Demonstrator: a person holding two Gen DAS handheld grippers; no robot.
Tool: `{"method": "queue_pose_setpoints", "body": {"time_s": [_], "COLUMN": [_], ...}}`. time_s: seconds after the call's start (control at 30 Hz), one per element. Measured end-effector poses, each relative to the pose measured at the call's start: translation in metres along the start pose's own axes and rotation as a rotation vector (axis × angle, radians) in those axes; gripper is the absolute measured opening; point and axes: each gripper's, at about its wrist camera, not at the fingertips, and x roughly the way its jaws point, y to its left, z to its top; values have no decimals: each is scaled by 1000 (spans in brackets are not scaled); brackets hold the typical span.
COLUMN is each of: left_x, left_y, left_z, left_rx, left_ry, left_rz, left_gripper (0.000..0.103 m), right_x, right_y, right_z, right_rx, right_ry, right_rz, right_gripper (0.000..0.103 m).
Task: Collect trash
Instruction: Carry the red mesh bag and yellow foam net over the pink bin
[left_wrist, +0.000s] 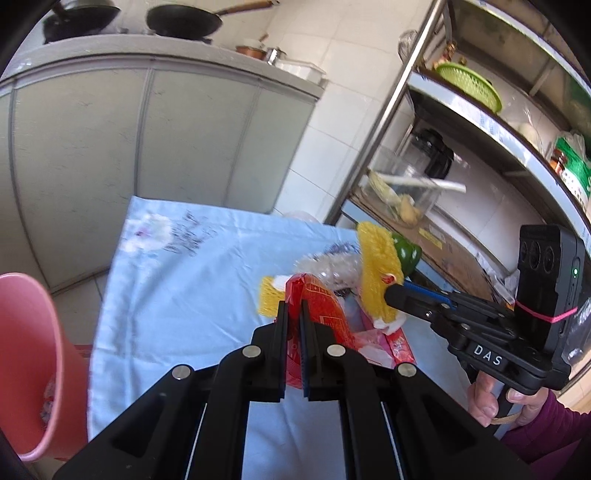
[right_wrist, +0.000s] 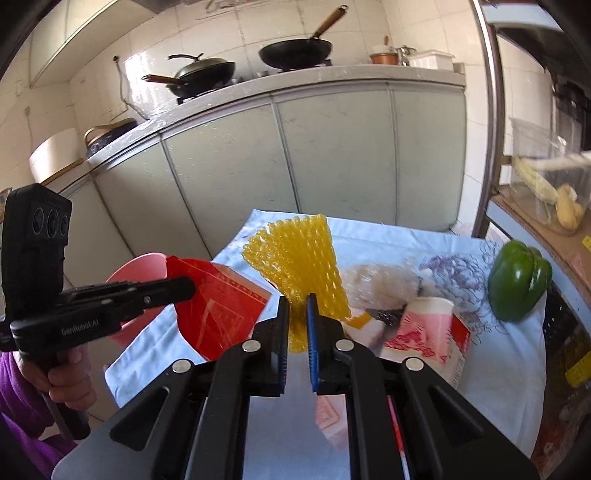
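Jaws on both my grippers are pinched on trash. My left gripper (left_wrist: 293, 310) is clamped on a red plastic wrapper (left_wrist: 317, 295), which sticks up between the jaws and hangs clear of the worktop (left_wrist: 184, 280). My right gripper (right_wrist: 297, 308) is clamped on the foot of a yellow foam net sleeve (right_wrist: 299, 258), which fans upward just ahead of the jaws.

I judge this to be the carrying step: two pieces are picked up and neither is binned yet. The pink bin (left_wrist: 29, 354) stands off the worktop's edge, low and to the left of my left jaws, its mouth facing up toward me.

Next, I would swing the left jaws over that mouth and spread them only once the wrapper hangs inside the rim, since thin film can cling to a pad. The right jaws must cross farther, past the left gripper.

More trash waits under and right of my right jaws: a pink-and-white paper cup (right_wrist: 424, 325) on its side and a crumpled clear bag (right_wrist: 380, 284). The green pepper (right_wrist: 519, 280), farther right, looks like food, so I would leave it.
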Motion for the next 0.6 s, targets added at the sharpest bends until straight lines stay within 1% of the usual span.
{"method": "queue_pose_setpoints", "body": {"time_s": [0.1, 0.23, 0.4, 0.53, 0.6], "left_x": [-15, -39, -72, -100, -113], "left_y": [8, 25, 47, 69, 81], "left_z": [1, 0, -4, -11, -15], "left_rx": [-7, -40, -82, -121, -146], "left_ry": [-31, -71, -128, -170, -185], "left_rz": [40, 95, 172, 253, 288], "left_gripper": [5, 5, 5, 5, 5], "right_x": [0, 6, 18, 30, 36], "right_y": [10, 29, 67, 99, 121], "right_z": [4, 11, 23, 31, 34], "right_rx": [-4, -14, -81, -139, -189], "right_ry": [2, 16, 36, 59, 69], "right_rz": [33, 93, 177, 242, 267], "right_gripper": [9, 9, 9, 9, 9]}}
